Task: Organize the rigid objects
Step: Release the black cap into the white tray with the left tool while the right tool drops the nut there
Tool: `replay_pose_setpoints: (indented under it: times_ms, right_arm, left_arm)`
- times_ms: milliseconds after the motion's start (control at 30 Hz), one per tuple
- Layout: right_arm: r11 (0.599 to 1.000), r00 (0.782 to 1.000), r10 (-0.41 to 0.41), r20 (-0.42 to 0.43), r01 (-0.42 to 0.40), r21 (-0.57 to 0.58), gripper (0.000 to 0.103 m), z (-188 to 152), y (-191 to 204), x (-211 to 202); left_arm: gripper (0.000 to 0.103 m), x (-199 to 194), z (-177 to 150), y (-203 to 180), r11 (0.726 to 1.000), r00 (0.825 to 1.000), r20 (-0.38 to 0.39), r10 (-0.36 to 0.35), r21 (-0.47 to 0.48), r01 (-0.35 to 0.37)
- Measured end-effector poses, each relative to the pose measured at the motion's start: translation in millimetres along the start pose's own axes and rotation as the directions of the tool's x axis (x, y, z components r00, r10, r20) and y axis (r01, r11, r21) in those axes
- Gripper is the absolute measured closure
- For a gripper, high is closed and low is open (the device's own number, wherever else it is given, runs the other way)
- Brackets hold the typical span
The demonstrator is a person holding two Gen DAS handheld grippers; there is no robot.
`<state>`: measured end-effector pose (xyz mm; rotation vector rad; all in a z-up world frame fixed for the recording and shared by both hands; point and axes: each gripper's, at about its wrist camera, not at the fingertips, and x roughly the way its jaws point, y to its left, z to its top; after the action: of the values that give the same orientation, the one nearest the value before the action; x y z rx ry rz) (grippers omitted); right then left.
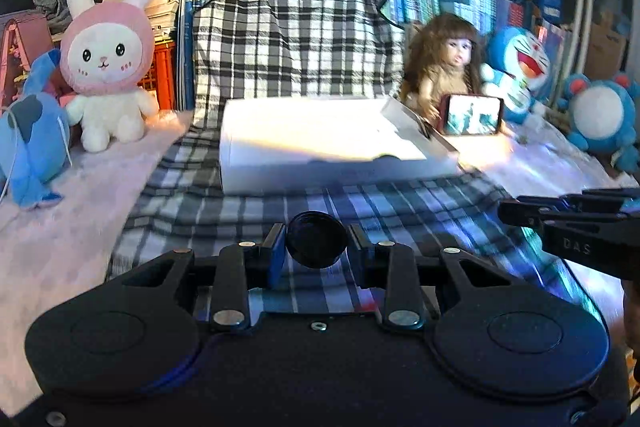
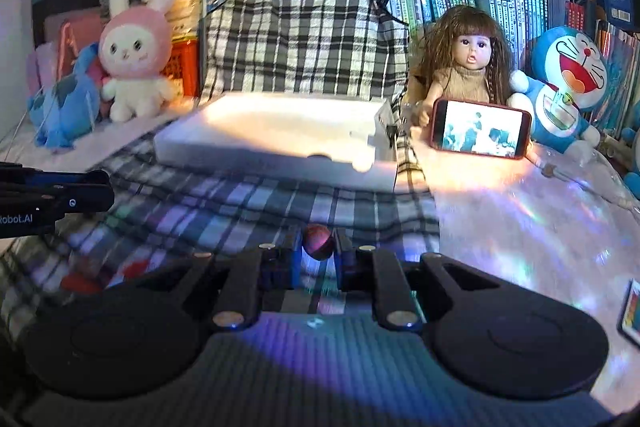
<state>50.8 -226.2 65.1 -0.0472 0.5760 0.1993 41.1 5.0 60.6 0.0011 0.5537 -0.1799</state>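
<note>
At the far left of the left wrist view, a blue plush toy (image 1: 30, 143) is cut by the frame edge, beside a fluffy pink-hooded white rabbit plush (image 1: 108, 63). In the centre, a flat white rectangular cardboard box (image 1: 320, 143) lies on wrinkled black-and-white plaid cloth (image 1: 304, 39); glare washes out its top. Low centre, the left gripper (image 1: 317, 247) pinches a round glossy black cap (image 1: 317, 239).

In the right wrist view, the right gripper (image 2: 319, 251) clamps a small reddish ball (image 2: 318, 247), blurred and half hidden between the pads. This view shows sharply the long-haired doll (image 2: 472, 55) and the red-cased phone (image 2: 480, 133) leaning against it at right of centre.
</note>
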Motion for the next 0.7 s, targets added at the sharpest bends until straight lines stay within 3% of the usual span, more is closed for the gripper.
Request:
replay_pose_setpoints:
  times_ms: [300,433,700]
  right_arm:
    - [0.997,0.999,-0.016,-0.028,0.018,0.081,0.083,57.7,-27.5,68.1]
    - [0.992,0.998,-0.011,-0.068,0.019,0.122,0.083,74.0,-37.0,103.2]
    - [0.981,0.984,0.018,-0.179,0.017,0.192,0.083,92.8,-45.7,164.0]
  left_arm:
    - [0.072,79.6,70.4,21.1,0.998,0.999,-0.037,0.000,-0.064,-0.003]
    - [0.072,114.9,85.0,24.9,0.998,0.999,-0.045,0.031,-0.059,-0.034]
    - [0.072,184.1,100.5,37.6,0.994,0.985,-0.164,0.047,-0.091,-0.062]
